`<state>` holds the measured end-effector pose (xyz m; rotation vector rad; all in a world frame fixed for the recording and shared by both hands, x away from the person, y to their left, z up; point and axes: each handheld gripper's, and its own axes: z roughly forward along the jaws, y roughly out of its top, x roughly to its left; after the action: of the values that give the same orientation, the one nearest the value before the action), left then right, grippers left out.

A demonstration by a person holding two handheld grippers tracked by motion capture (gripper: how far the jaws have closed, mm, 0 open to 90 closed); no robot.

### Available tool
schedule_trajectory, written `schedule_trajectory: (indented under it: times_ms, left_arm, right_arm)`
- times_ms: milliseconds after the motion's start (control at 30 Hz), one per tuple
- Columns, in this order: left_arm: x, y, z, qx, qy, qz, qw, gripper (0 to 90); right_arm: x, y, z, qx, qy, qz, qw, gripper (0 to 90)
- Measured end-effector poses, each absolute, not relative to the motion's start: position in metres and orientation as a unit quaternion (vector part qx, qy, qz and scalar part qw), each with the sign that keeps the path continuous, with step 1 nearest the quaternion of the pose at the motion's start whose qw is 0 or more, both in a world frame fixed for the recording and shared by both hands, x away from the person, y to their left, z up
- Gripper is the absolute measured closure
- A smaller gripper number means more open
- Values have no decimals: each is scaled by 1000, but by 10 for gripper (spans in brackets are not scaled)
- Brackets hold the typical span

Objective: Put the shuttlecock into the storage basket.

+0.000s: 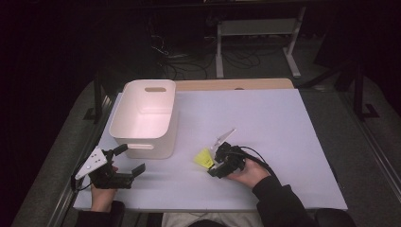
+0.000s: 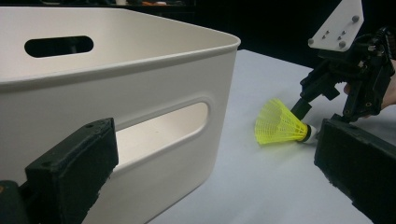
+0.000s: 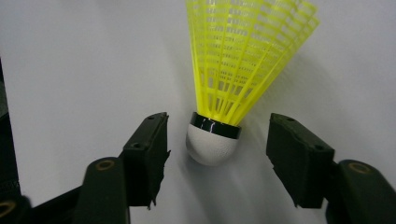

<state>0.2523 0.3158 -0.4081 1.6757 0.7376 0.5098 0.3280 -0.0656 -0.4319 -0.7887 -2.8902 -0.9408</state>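
Shuttlecock (image 3: 236, 70), yellow mesh skirt with a white rounded cork nose, is lying on its side on the pale table (image 1: 283, 123); in the high view it is sitting just below the centre of the frame, a little to the right of the white plastic bin (image 1: 144, 118) and apart from it. In the right gripper view the nose is pointing toward the bottom of the frame, between the two black jaws, with the skirt fanning up to the top edge.

The right gripper (image 3: 217, 156) is standing partly open around that nose: a gap is showing on either side, wider at the right, so the pads are not yet pressing and nothing is held. The left gripper (image 2: 215, 172) is waiting at the lower left of the high view, jaws wide apart and empty, beside the bin's handle slot.

Judging by its build, the shuttlecock is going to be very light and apt to roll or skid away at a nudge. The skirt looks springy and easily crushed, so it is a poor place to squeeze. The cork nose with its dark band (image 3: 215, 126) looks firm, though rounded and smooth; closing squarely across its widest part, near the band, seems the safest hold, with gentle pressure.
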Motion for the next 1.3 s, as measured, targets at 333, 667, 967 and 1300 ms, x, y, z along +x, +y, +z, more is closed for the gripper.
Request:
schedule_trajectory:
  times_ms: [333,667,967,1300]
  left_arm:
    - [252,316,-408,718,315,218,582,0]
    - [252,316,-408,718,315,217,582,0]
    - [252,316,-408,718,316,218,581,0]
    - [252,316,-408,718,317,219,580,0]
  right_arm:
    - [330,-65,-433,-262,-917,-300,15,494]
    - [331,-62,-435,-273,-915,-297,25,611]
    - [332,-62,-434,-282,-914,-292,22,627]
    - [332,-66,-426,-286,-910,-300,17,629]
